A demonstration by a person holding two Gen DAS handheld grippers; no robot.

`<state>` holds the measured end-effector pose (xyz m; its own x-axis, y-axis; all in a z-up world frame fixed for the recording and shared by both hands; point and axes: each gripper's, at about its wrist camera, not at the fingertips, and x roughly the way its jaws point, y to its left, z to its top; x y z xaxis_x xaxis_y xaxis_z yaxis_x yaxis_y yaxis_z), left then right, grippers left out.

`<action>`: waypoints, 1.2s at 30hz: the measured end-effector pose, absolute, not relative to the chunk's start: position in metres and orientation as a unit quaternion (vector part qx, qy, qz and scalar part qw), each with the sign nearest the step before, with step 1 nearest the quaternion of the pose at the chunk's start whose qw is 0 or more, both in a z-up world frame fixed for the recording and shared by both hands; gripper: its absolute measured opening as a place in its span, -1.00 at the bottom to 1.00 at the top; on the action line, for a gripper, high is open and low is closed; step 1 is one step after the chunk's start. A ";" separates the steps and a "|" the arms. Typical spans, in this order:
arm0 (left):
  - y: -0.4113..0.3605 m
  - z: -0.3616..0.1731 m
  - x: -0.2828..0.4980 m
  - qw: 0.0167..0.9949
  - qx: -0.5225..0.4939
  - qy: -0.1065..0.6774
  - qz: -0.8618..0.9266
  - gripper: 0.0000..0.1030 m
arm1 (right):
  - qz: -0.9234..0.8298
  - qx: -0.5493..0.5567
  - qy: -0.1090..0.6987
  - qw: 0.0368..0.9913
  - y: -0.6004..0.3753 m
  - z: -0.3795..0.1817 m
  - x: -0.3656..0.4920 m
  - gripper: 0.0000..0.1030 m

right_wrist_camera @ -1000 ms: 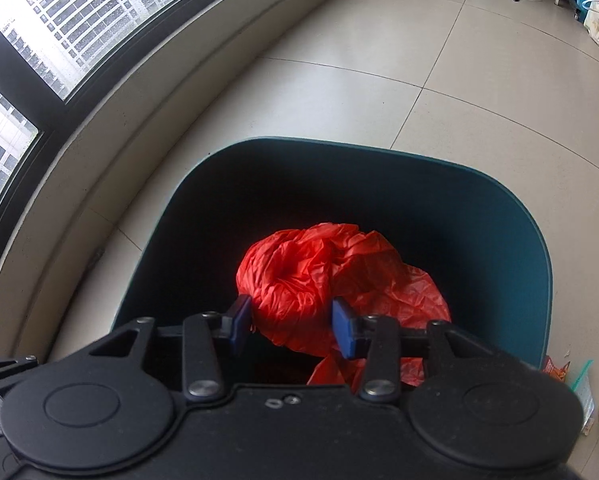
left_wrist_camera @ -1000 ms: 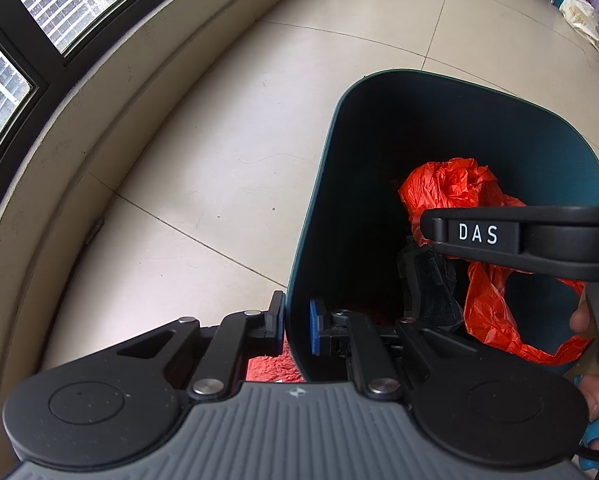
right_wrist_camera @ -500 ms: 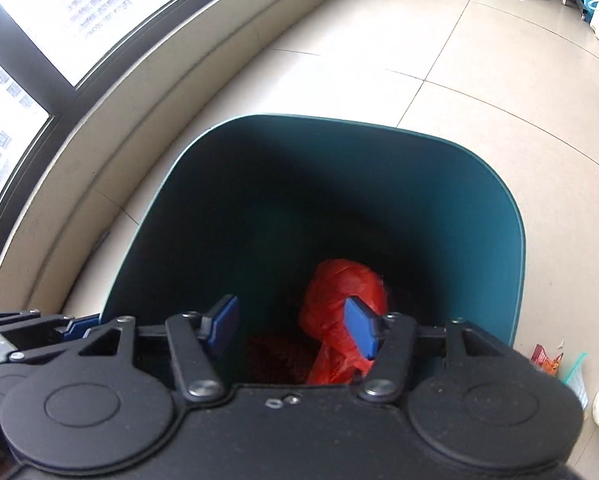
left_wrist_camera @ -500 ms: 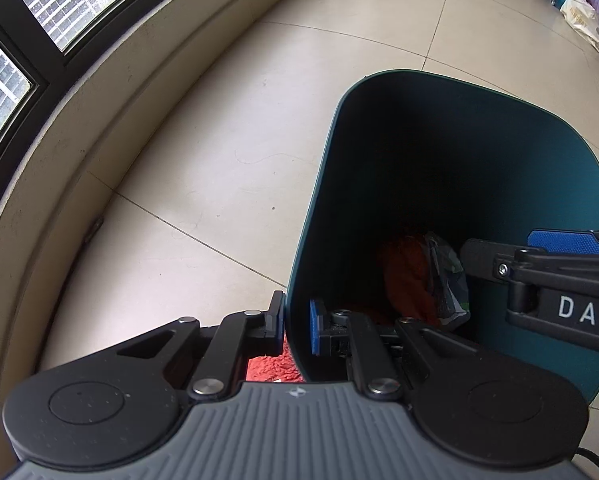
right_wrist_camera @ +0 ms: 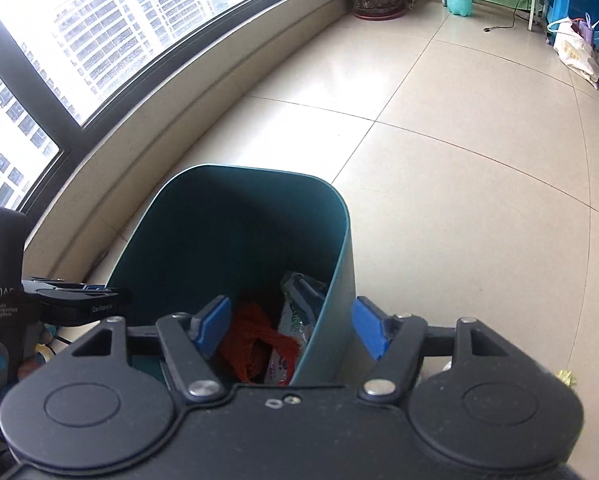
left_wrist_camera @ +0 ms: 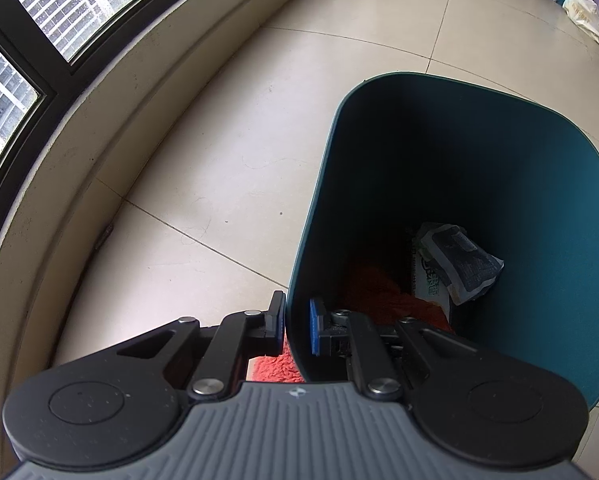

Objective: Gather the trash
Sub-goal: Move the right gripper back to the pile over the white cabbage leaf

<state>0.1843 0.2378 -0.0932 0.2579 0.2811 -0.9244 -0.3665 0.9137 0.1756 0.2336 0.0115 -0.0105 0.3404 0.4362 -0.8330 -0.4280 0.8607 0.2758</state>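
Trash bin (left_wrist_camera: pixel 439 152): our left tool (left_wrist_camera: pixel 297 326) pinches its rim; our right tool (right_wrist_camera: pixel 289 326) has just been opening, empty, above it

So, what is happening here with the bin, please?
A person is collecting trash with two handheld claws. The left claw is shut on the wall of the teal bin, holding it steady. The right claw is open and empty above the bin; its jaws have just been opening, and the bin wall merely shows between them. Inside the bin lie a red plastic bag and a crumpled wrapper.
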 end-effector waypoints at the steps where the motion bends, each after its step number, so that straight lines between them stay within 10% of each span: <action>1: 0.237 -0.093 0.184 0.792 -0.036 0.573 0.206 -0.78 | 0.259 0.006 0.510 0.820 0.004 -0.011 0.233 0.32; 23: 0.232 -0.088 0.189 0.785 -0.039 0.573 0.234 -0.78 | 0.038 0.091 0.579 0.809 -0.212 -0.131 0.236 0.85; 36: 0.229 -0.094 0.197 0.774 -0.028 0.585 0.242 -0.78 | -0.066 0.122 0.644 0.753 -0.255 -0.261 0.263 0.84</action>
<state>0.1971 0.2285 -0.0941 0.1989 0.3423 -0.9183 -0.4068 0.8813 0.2404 0.2632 -0.2554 -0.2615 0.1629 0.0575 -0.9850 0.2574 0.9613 0.0987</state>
